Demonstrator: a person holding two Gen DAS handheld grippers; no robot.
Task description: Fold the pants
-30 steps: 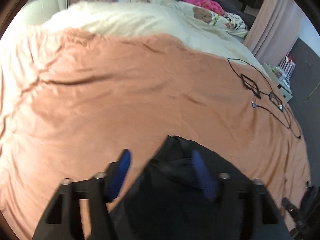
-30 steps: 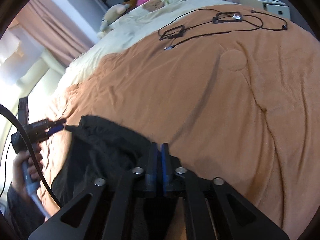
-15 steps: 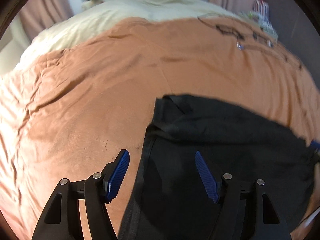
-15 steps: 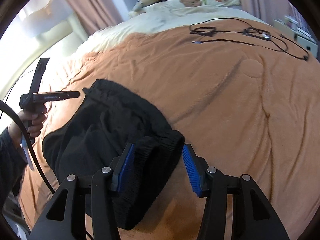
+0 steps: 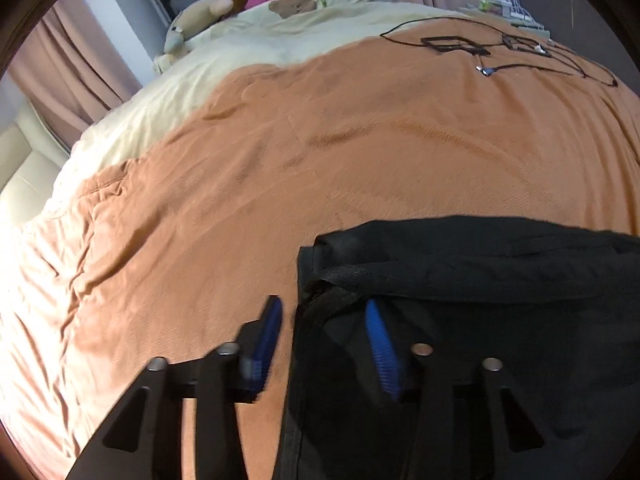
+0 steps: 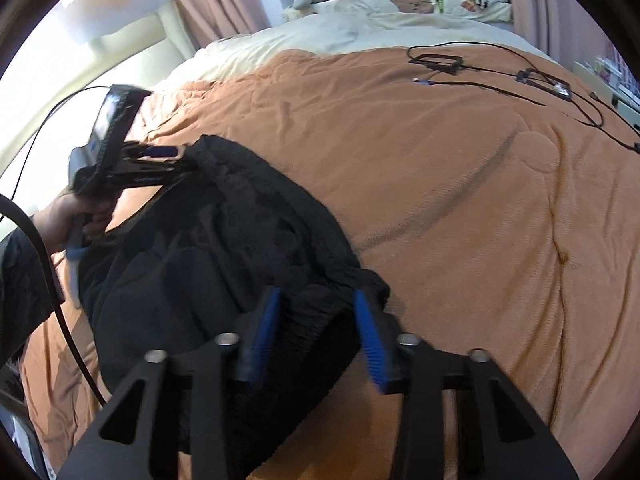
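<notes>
We see black pants (image 6: pixel 224 256), soft matte knit with a ribbed waistband, lying bunched on the fuzzy orange blanket (image 5: pixel 360 152) near the bed's near edge. Left gripper (image 5: pixel 324 336): blue ridged pads spread, straddling the pants' left corner, one pad over blanket, the other over fabric; pinching nothing, as far as we can tell. Right gripper (image 6: pixel 320 328): pads spread around the waistband's right end, not clamped. In the right view the left gripper (image 6: pixel 168 160) sits at the far waistband corner; contact there is hard to make out. Pants' lower part is cut off by the frame. Thin black cables (image 6: pixel 500 76) lie well apart toward the far right corner. A cream duvet (image 5: pixel 240 52) covers the head end.
</notes>
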